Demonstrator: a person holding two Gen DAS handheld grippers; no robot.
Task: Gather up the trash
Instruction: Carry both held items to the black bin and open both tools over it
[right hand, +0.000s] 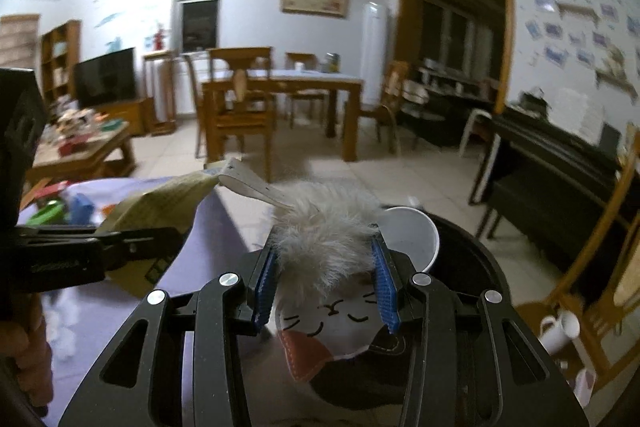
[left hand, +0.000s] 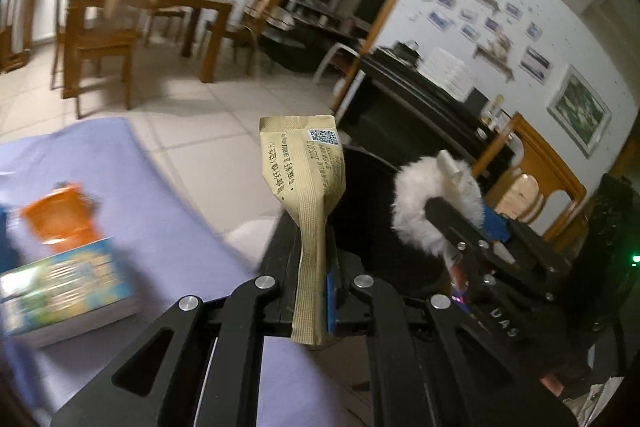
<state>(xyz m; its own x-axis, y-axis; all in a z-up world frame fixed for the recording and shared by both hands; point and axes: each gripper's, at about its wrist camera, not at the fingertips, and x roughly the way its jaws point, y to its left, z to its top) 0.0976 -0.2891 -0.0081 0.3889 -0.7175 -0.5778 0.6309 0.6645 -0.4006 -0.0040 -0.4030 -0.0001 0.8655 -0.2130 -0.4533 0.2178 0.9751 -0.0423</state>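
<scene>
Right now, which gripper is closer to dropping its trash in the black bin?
Probably the right. The right gripper holds the furry cat-face pouch over the black bin, beside the white paper cup. The left gripper holds its tan sachet nearer the purple tablecloth.

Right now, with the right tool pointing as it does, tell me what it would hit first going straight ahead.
Probably the white cup. The right tool, shut on a furry cat toy, points over the black bin that holds the cup, which lies just past the toy. Depth is unclear; it might pass above the cup.
</scene>
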